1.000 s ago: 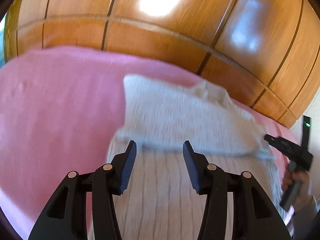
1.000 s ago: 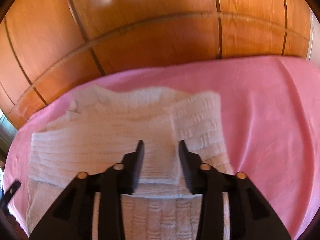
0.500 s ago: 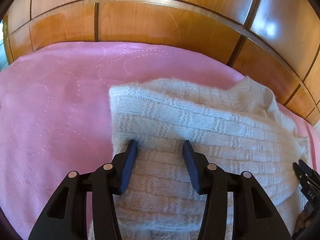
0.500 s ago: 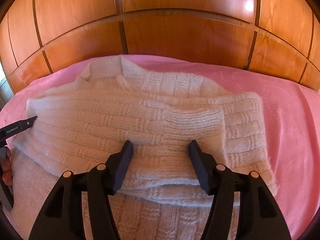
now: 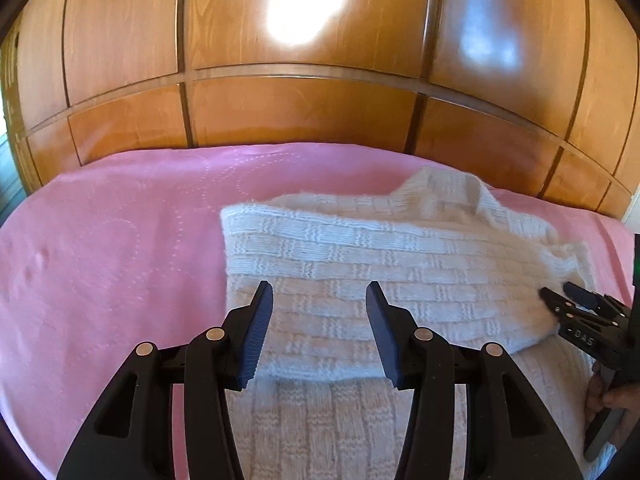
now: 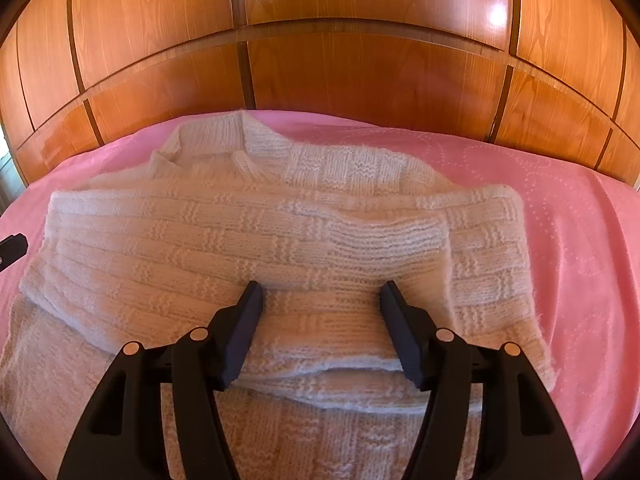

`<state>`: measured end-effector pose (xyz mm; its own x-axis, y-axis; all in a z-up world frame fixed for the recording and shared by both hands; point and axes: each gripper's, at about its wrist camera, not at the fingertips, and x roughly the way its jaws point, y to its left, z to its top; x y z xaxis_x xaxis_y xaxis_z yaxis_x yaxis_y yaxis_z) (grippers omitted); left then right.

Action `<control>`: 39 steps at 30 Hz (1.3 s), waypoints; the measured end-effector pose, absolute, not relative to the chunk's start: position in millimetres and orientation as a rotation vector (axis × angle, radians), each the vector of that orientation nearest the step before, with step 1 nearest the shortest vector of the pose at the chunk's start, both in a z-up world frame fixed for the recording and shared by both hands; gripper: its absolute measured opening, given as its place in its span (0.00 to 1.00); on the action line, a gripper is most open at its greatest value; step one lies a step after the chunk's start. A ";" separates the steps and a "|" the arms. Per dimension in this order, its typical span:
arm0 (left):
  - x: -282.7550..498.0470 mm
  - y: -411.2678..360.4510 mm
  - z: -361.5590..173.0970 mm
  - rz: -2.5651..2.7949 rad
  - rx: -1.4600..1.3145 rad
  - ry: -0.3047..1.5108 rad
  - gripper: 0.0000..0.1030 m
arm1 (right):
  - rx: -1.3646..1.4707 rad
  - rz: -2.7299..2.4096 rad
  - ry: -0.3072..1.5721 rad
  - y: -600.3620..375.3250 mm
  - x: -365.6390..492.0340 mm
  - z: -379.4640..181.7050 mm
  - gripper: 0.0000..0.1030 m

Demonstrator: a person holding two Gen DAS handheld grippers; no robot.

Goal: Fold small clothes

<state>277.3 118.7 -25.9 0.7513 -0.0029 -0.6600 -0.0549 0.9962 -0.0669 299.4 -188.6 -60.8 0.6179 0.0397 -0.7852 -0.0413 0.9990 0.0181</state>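
A cream knitted sweater (image 5: 384, 256) lies on the pink bedspread (image 5: 120, 248), its sleeves folded across the body and its collar toward the wardrobe. My left gripper (image 5: 320, 308) is open and empty, hovering over the sweater's left part. My right gripper (image 6: 321, 300) is open and empty over the sweater (image 6: 248, 240), near the folded sleeve's lower edge. The right gripper also shows at the right edge of the left wrist view (image 5: 560, 300), by the sweater's right side. A tip of the left gripper's finger (image 6: 12, 246) shows at the left edge of the right wrist view.
A glossy wooden wardrobe (image 5: 304, 112) stands right behind the bed, also in the right wrist view (image 6: 360, 80). Bare pink bedspread lies left of the sweater and to its right (image 6: 580, 240). The person's hand (image 5: 608, 400) holds the right gripper's handle.
Both grippers have drawn back and up a little from the sweater. The right gripper's jaws opened wider a second ago and have stayed open. The sweater lies as folded.
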 end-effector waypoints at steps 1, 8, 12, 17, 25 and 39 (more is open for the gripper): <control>277.1 118.0 -26.5 0.028 -0.081 0.722 0.46 | -0.003 0.046 0.904 -188.8 299.7 -60.9 0.60; 282.2 122.0 -33.7 0.030 -0.085 0.751 0.46 | -0.002 0.048 0.903 -189.1 299.8 -61.2 0.60; 287.9 124.2 -35.2 0.036 -0.076 0.755 0.46 | 0.001 0.050 0.902 -189.0 300.0 -61.6 0.61; 299.1 126.9 -40.4 0.044 -0.067 0.770 0.46 | 0.007 0.053 0.903 -189.4 300.3 -62.3 0.61; 325.1 156.6 -76.0 0.039 -0.207 0.868 0.50 | 0.020 0.060 0.901 -190.8 300.5 -63.0 0.62; 259.8 166.5 -56.5 0.108 -0.250 0.852 0.66 | 0.011 0.058 0.907 -191.3 296.3 -55.1 0.78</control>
